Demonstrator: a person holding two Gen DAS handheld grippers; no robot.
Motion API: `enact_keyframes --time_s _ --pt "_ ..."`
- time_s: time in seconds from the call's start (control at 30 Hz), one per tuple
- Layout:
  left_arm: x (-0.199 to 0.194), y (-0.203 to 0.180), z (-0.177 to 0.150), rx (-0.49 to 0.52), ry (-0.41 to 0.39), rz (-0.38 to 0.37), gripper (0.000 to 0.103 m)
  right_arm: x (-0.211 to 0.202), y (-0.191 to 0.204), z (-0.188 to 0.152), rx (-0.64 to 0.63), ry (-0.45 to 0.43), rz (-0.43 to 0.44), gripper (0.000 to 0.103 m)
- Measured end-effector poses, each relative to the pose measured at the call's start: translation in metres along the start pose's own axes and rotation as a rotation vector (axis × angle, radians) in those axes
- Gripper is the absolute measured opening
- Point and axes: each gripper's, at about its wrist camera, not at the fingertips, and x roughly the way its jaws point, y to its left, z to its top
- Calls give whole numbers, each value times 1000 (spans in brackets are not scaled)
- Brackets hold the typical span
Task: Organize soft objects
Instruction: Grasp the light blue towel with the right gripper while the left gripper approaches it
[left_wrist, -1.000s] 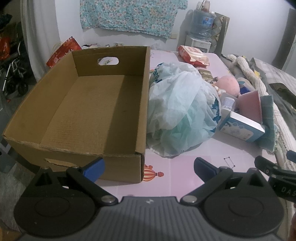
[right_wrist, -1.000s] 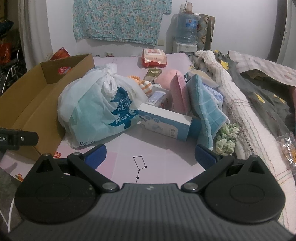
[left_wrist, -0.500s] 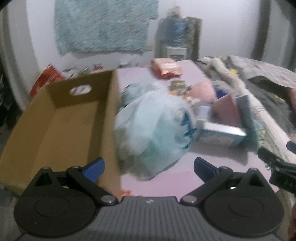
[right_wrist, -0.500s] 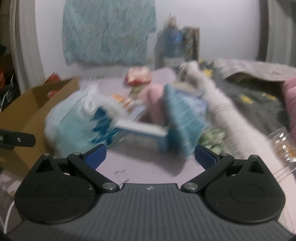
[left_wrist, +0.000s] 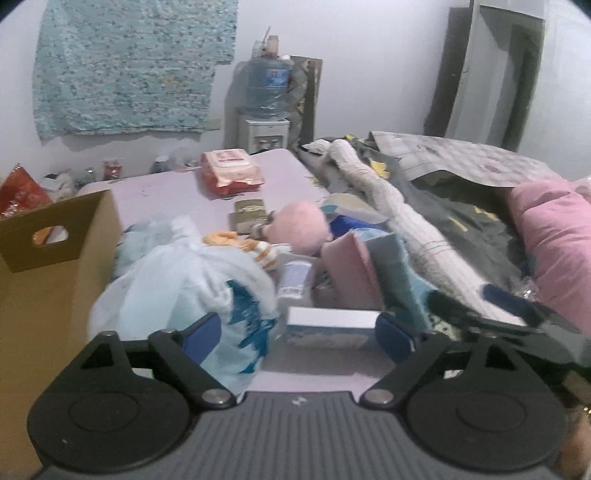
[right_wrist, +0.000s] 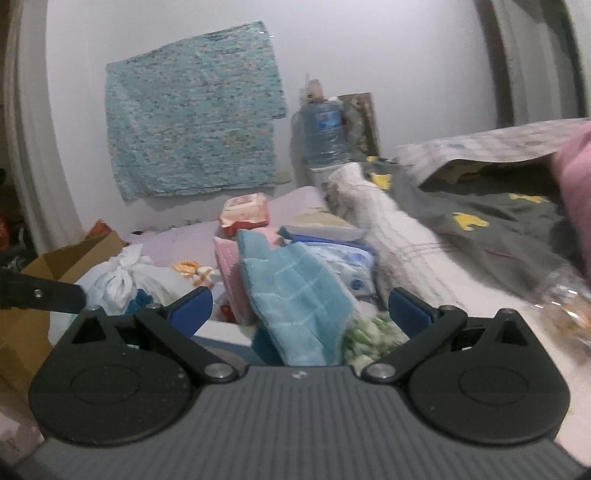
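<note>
While both tools hang over the pink worktop (left_wrist: 177, 181), each stands wide open and holds nothing. The left tool (left_wrist: 297, 334) faces the heap of soft things: a knotted plastic bag (left_wrist: 184, 284) lies just ahead of its left finger, beside the cardboard box (left_wrist: 55, 266) at the left, and a white carton (left_wrist: 332, 319) lies flat between the fingertips, a little beyond them. Behind the carton stand a pink cloth (left_wrist: 349, 269) and, farther back, a pink plush (left_wrist: 299, 229) and a red wipes pack (left_wrist: 231, 171). The right tool (right_wrist: 299, 310) points at a blue towel (right_wrist: 295, 295), which leans on a pink cloth (right_wrist: 227, 266) and fills the gap between its open fingers; whether the fingers touch it I cannot tell. A green scrunchie (right_wrist: 369, 336) lies just beside the towel, near the right finger. The bag (right_wrist: 122, 277) sits to the left of this tool, with the left tool's finger (right_wrist: 40, 295) in front of it. A grey blanket (right_wrist: 480, 236) covers the bed to the right.
</note>
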Motion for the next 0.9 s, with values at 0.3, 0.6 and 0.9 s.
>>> enact_keyframes --time_s 0.3,0.6,0.9 --pt "14 1 -4 -52 51 -67 50 62 7 0 39 105 109 40" --pt "15 5 -13 -64 75 -96 29 53 -20 5 180 69 129 6" --pt "-3 3 -20 -43 43 -107 28 -12 -9 5 110 41 225 6"
